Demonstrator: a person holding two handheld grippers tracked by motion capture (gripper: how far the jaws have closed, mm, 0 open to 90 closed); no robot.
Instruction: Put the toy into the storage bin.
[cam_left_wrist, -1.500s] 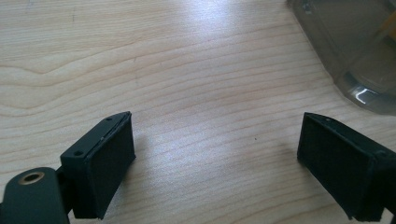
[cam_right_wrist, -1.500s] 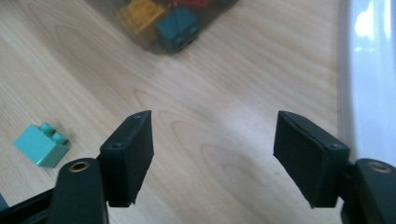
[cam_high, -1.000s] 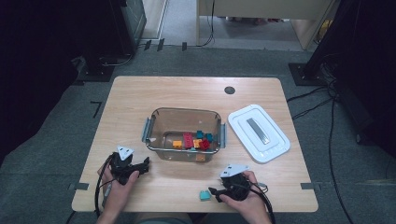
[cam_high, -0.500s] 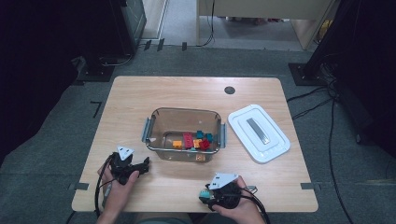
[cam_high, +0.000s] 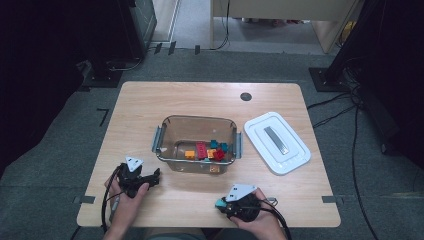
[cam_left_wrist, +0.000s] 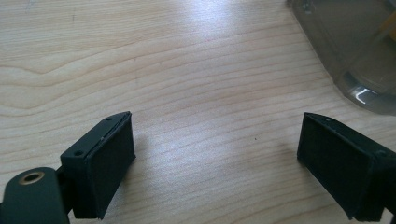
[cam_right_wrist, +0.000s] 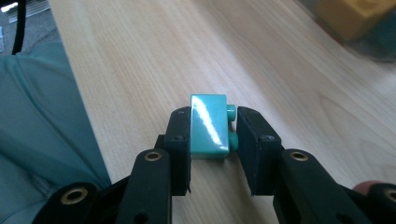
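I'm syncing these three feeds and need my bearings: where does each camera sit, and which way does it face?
High view: above the person's table edge, looking forward and down on table; forearms, left gripper, right gripper.
Left gripper view: on that gripper, along wide-apart jaws over bare wood toward clear bin.
Right gripper view: along jaws that have just been closing on teal brick; teal clothing.
Shared: high and right gripper views show the brick.

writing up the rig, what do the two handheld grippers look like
Both the left gripper and the right gripper are black, each topped by a grey three-cornered plate and trailing a black cable. Their jaws are flat black rectangular blocks on arms with brass-ringed holes.
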